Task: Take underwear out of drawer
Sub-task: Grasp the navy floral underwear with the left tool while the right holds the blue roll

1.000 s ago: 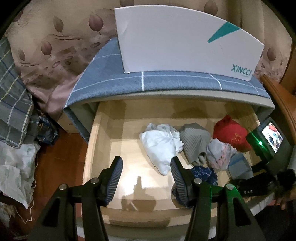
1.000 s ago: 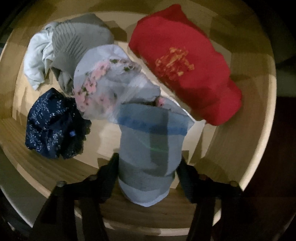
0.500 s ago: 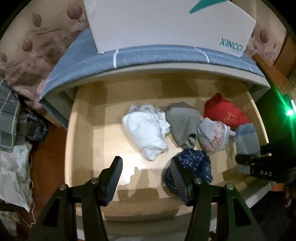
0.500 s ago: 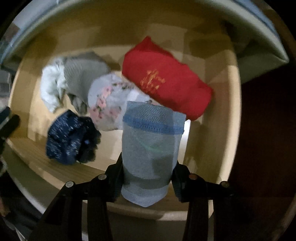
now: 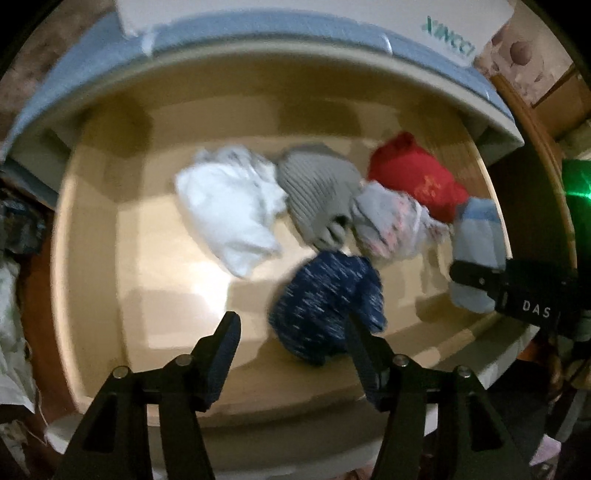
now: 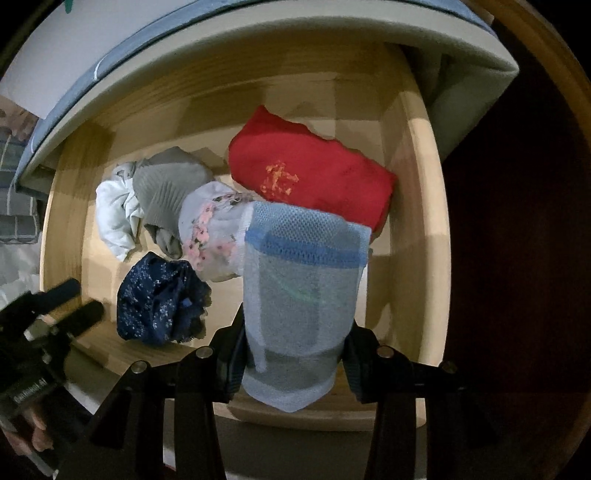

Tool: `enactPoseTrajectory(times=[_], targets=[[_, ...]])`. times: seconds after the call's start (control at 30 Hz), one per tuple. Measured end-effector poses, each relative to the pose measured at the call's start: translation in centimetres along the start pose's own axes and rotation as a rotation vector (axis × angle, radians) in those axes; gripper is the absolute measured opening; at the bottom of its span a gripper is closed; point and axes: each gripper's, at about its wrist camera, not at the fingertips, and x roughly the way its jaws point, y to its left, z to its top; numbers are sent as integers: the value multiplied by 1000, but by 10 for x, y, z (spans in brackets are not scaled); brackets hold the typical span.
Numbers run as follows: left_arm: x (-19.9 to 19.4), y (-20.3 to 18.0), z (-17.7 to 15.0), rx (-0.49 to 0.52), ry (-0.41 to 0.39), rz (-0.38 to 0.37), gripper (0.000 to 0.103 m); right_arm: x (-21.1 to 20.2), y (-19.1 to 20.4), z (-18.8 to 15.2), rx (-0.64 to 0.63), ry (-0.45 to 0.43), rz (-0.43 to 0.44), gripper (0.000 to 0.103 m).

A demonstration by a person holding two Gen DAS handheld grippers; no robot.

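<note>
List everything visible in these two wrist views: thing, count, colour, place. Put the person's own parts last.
Drawer: one, light wood, pulled open.
Light blue underwear: one, clamped in the right hand-held gripper, lifted over the drawer's right end.
Red underwear: one, back right of drawer.
Floral underwear: one, pale grey with pink, middle.
Grey ribbed underwear: one, behind middle.
White underwear: one, left of the grey one.
Navy speckled underwear: one, front, by the left hand-held gripper's right finger.
White box: one, teal lettering, on the blue checked cover above the drawer.
Left hand-held gripper: black, open, holding nothing.
Right hand-held gripper: black, closed on the light blue underwear.
</note>
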Motion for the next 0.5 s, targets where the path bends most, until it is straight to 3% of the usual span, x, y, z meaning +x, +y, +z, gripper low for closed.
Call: enactPoseTrajectory(times=[0.1,0.5], targets=[[13,-8,2,-10,74,-24,62,0,-1,2,0,4,8,41],[40,-33,25,0,182,9,72,2,-12,5,31,22,51,41]])
